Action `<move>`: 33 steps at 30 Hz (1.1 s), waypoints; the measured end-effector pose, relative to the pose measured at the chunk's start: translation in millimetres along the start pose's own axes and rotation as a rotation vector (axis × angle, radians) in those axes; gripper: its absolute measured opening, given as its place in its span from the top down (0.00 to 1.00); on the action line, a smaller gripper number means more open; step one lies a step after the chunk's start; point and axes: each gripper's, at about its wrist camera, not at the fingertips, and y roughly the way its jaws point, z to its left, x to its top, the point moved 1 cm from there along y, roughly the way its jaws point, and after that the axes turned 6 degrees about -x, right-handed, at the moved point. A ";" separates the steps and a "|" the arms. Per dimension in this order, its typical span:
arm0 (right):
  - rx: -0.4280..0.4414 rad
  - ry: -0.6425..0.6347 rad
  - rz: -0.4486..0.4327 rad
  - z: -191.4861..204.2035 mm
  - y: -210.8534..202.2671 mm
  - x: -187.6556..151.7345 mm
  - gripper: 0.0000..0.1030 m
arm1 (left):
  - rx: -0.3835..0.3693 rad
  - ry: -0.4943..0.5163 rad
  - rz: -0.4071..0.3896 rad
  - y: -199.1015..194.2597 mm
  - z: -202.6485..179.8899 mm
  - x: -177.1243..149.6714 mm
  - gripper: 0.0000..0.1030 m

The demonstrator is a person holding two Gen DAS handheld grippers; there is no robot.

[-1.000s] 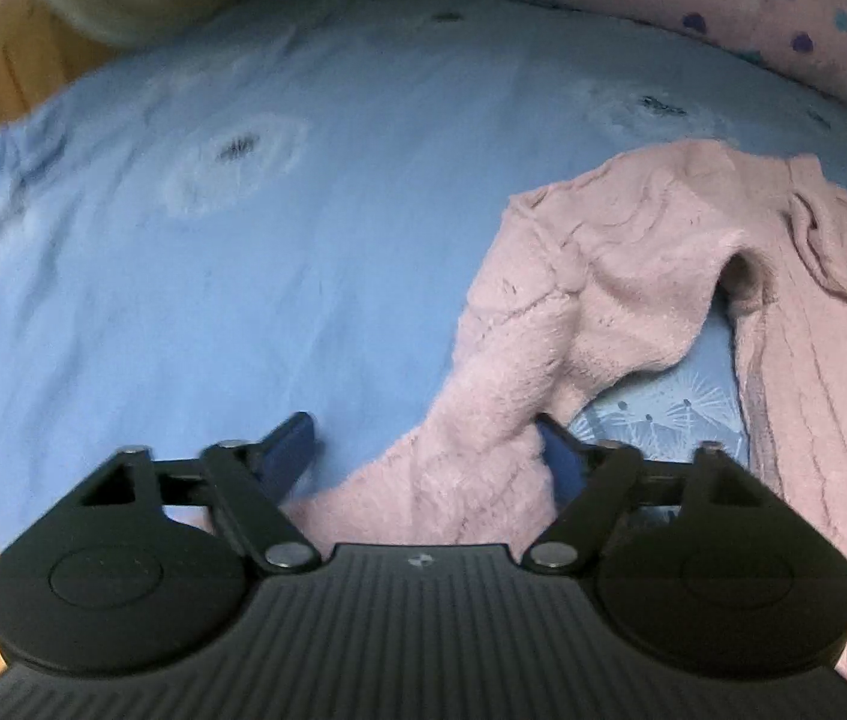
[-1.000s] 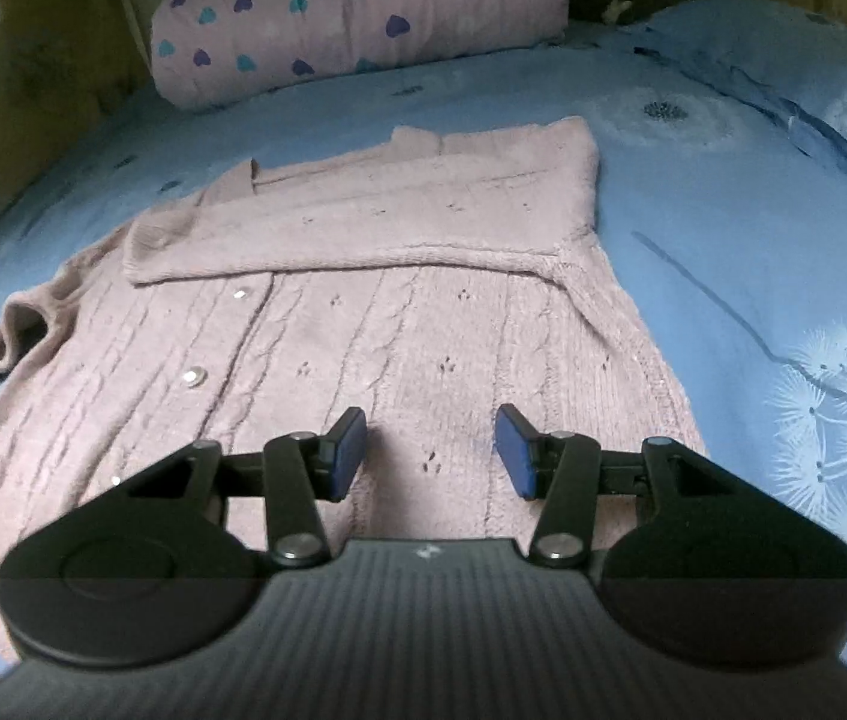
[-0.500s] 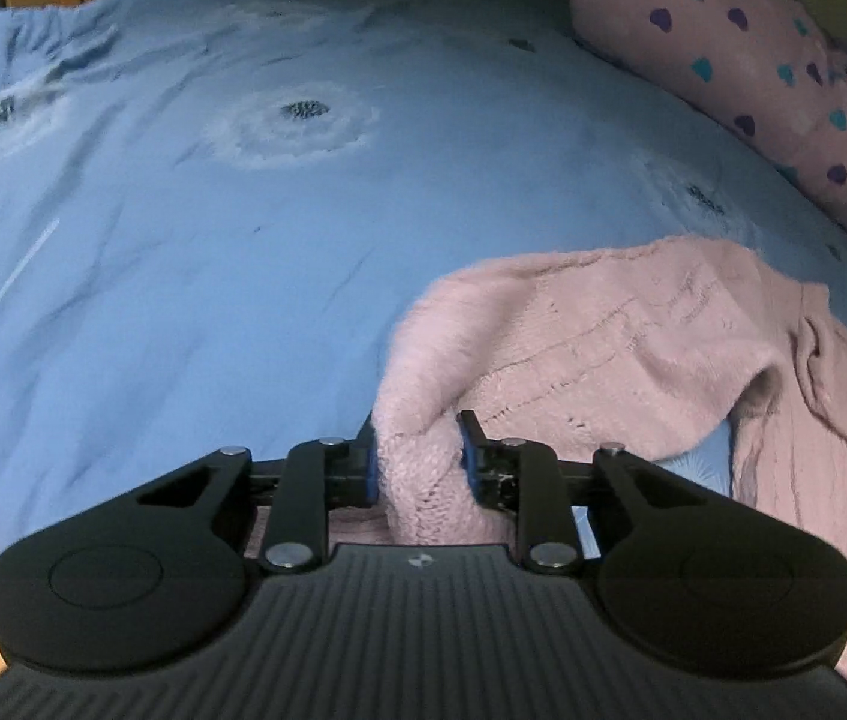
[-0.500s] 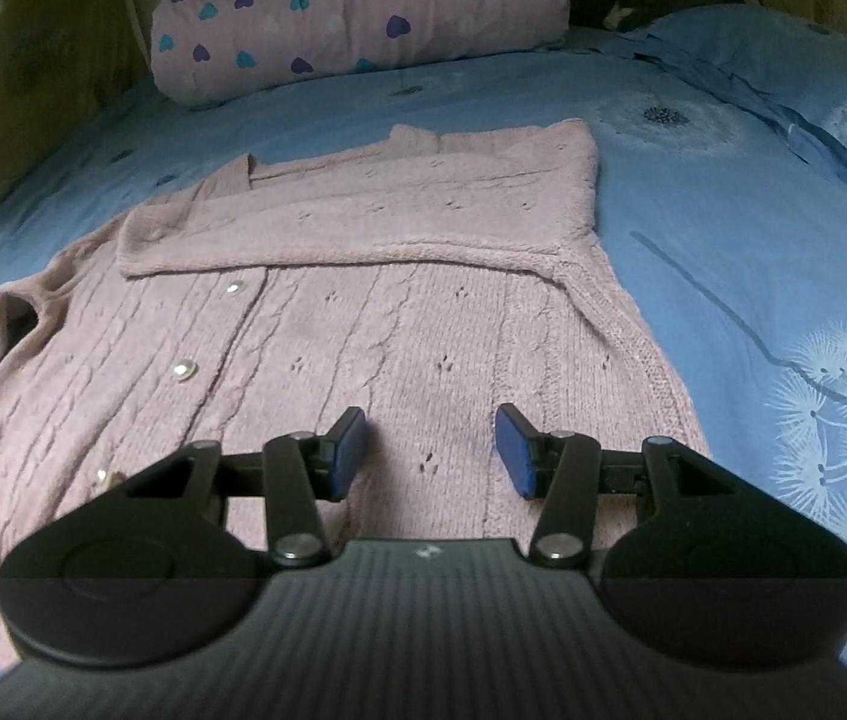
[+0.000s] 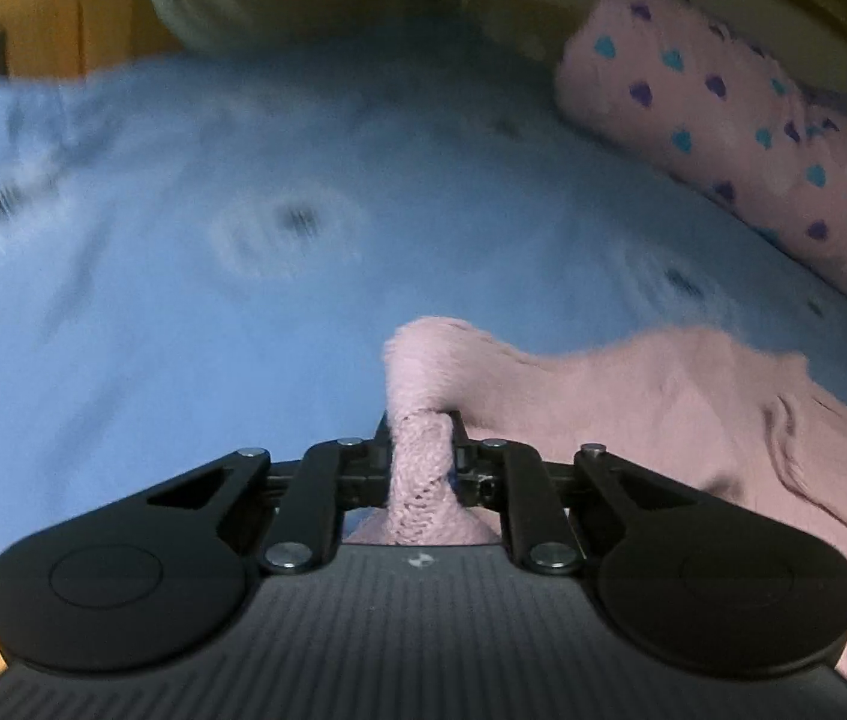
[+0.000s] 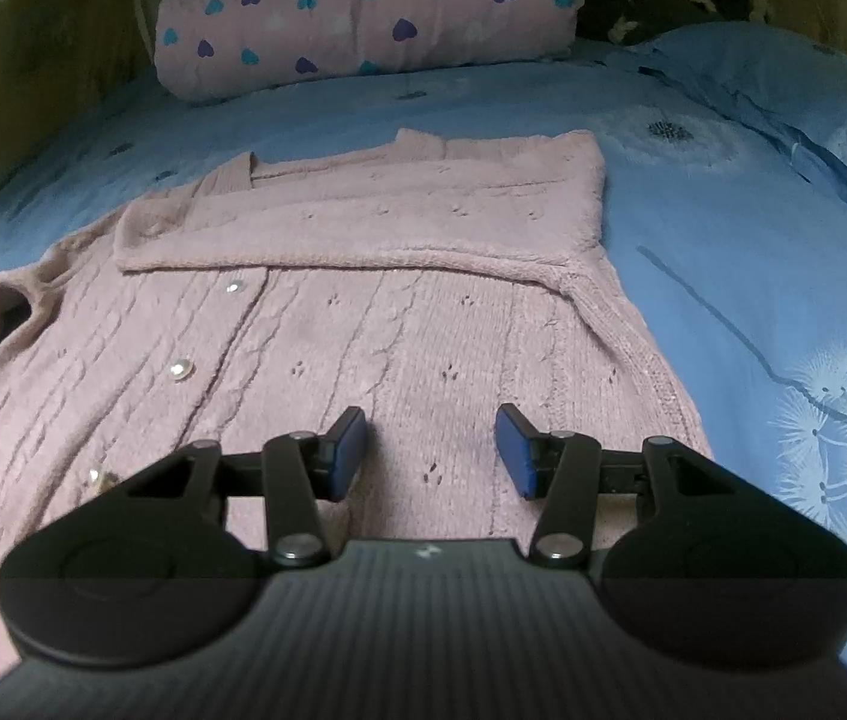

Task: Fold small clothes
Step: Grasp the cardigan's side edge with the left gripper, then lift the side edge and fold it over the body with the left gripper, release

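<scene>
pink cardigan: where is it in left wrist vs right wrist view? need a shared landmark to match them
Left wrist: pink cardigan lower right, its sleeve clamped in the left gripper.
Right wrist: fills centre and left, one sleeve folded across the chest, beyond the open right gripper.
Shared landmark: heart-print pillow.

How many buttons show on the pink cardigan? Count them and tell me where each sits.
3 on the pink cardigan: upper button below the folded sleeve, middle button lower down, bottom button near the right gripper. Others may be hidden.
</scene>
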 end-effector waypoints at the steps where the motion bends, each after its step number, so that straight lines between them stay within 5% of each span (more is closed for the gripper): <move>1: 0.001 0.002 0.000 -0.3 -0.1 0.2 0.51 | 0.016 0.019 -0.024 -4.0 -3.3 6.7 0.84; 6: 0.006 0.008 -0.008 -0.9 -1.8 1.4 0.51 | -0.014 0.055 -0.096 -25.2 -21.4 39.3 0.84; 17: 0.040 0.027 -0.013 0.2 -3.4 4.5 0.51 | -0.304 0.046 -0.114 -56.3 -119.8 63.5 0.84; 25: 0.056 0.058 -0.019 -4.8 -6.2 8.7 0.51 | -0.470 0.151 -0.125 -61.2 -226.0 52.1 0.84; 33: 0.068 0.104 -0.028 -13.7 -12.5 12.6 0.51 | -0.577 0.187 -0.021 -26.0 -319.3 6.6 0.84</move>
